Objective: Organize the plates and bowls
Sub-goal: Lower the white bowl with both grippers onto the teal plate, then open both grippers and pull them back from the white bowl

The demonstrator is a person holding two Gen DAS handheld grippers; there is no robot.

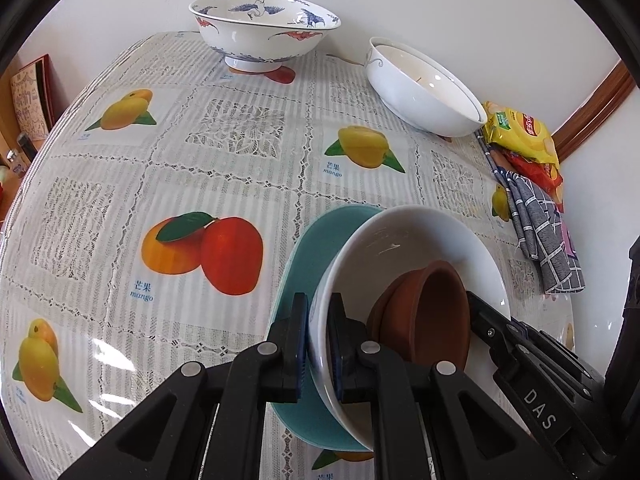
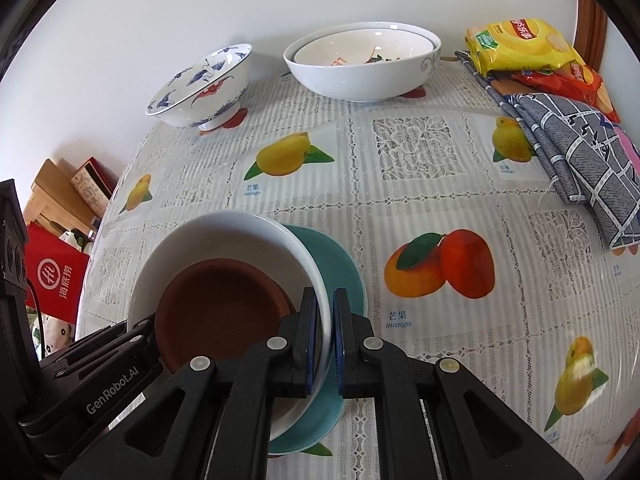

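A white bowl (image 1: 420,236) with nested brown bowls (image 1: 432,312) inside stands on a teal plate (image 1: 320,248) near the table's front edge. My left gripper (image 1: 318,320) is shut on the white bowl's left rim, one pad inside and one outside. In the right wrist view, my right gripper (image 2: 325,312) is shut on the opposite rim of the same white bowl (image 2: 224,228), over the teal plate (image 2: 340,272). The brown bowls (image 2: 224,308) lie low in the white bowl. Each wrist view shows the other gripper at the bowl's far side.
At the back by the wall stand a blue-and-white crane bowl (image 1: 264,28) and a large white bowl (image 2: 360,60) holding a smaller one. Snack packets (image 2: 520,44) and a grey checked cloth (image 2: 580,160) lie at the right. A red bag (image 2: 52,284) sits beyond the table's left edge.
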